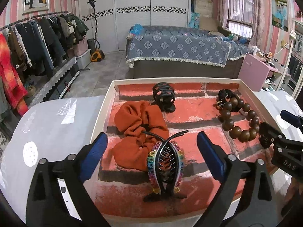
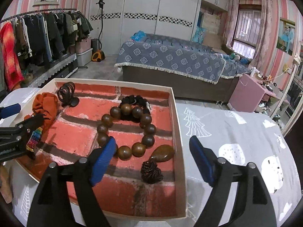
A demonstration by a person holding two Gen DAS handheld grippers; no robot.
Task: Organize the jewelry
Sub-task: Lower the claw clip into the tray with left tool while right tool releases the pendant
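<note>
A shallow white box with a brick-pattern floor holds the jewelry. In the left wrist view a rainbow-studded black hair claw lies between my open left gripper's fingers, untouched, next to an orange scrunchie. A black hair claw sits at the back. A brown wooden bead bracelet with a brown pendant and dark tassel lies at the box's right. My right gripper is open and empty above the box's right edge.
The box rests on a grey cloth with white tree prints. A black beaded piece lies behind the bracelet. Beyond are a bed, a clothes rack and a pink cabinet.
</note>
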